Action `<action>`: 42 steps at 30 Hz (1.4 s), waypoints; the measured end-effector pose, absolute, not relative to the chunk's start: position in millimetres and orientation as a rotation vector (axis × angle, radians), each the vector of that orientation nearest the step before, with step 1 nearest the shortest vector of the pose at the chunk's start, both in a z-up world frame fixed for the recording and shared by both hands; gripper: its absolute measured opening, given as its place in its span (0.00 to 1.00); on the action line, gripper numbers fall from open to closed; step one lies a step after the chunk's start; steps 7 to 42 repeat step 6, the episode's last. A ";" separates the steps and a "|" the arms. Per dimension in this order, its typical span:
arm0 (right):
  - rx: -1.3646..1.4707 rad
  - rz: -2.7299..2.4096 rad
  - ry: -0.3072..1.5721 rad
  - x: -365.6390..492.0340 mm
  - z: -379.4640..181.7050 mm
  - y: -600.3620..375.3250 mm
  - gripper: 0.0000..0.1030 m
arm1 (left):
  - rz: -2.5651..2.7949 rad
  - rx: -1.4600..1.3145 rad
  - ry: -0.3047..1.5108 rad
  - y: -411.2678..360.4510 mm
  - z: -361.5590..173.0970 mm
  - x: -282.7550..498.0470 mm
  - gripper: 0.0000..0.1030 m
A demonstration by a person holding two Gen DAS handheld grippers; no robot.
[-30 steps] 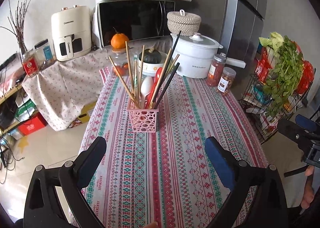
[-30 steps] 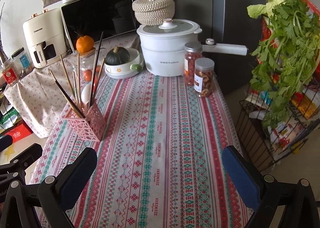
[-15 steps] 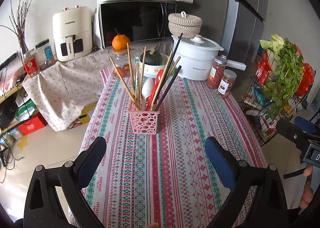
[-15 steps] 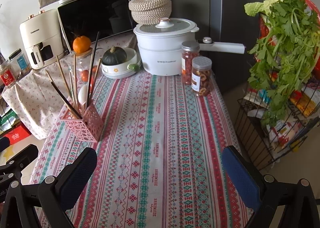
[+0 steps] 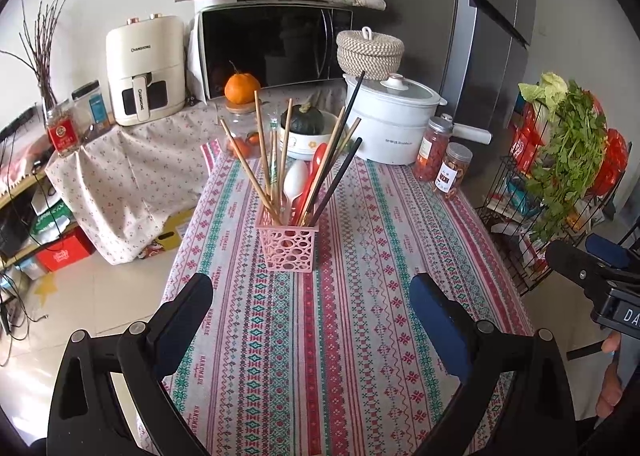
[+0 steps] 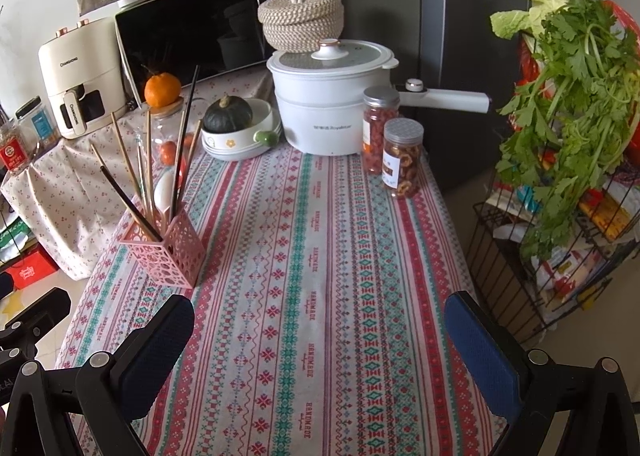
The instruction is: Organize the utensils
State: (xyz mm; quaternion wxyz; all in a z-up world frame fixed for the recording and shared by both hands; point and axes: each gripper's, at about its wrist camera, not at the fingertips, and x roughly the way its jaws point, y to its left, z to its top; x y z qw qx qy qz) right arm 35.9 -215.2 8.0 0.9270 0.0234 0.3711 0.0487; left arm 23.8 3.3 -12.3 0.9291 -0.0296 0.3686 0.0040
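Observation:
A pink lattice utensil holder (image 5: 287,247) stands on the patterned tablecloth (image 5: 360,316). It holds several wooden and black chopsticks (image 5: 264,160), a white spoon (image 5: 295,181) and a red spoon (image 5: 316,172). It also shows in the right wrist view (image 6: 166,252), at the left. My left gripper (image 5: 312,296) is open and empty, just in front of the holder. My right gripper (image 6: 320,320) is open and empty over the table's middle, to the right of the holder.
At the table's far end stand a white pot (image 6: 332,104), two snack jars (image 6: 402,156), a bowl with a green squash (image 6: 236,128) and a glass jar topped by an orange (image 6: 162,90). A wire rack with greens (image 6: 568,136) stands on the right.
Both grippers have drawn back and risen slightly, so the table looks a little farther off. The jaws stay open. The holder has not moved.

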 end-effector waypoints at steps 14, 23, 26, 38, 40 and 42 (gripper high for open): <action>0.050 0.099 0.762 35.4 7.4 -215.4 1.00 | -0.008 -0.074 0.746 5.2 -11.1 22.9 0.97; 0.050 0.099 0.762 35.4 7.4 -215.4 1.00 | -0.008 -0.074 0.746 5.2 -11.1 22.9 0.97; 0.050 0.099 0.762 35.4 7.4 -215.4 1.00 | -0.008 -0.074 0.746 5.2 -11.1 22.9 0.97; 0.050 0.099 0.762 35.4 7.4 -215.4 1.00 | -0.008 -0.074 0.746 5.2 -11.1 22.9 0.97; 0.050 0.099 0.762 35.4 7.4 -215.4 1.00 | -0.008 -0.074 0.746 5.2 -11.1 22.9 0.97; 0.050 0.099 0.762 35.4 7.4 -215.4 1.00 | -0.008 -0.074 0.746 5.2 -11.1 22.9 0.97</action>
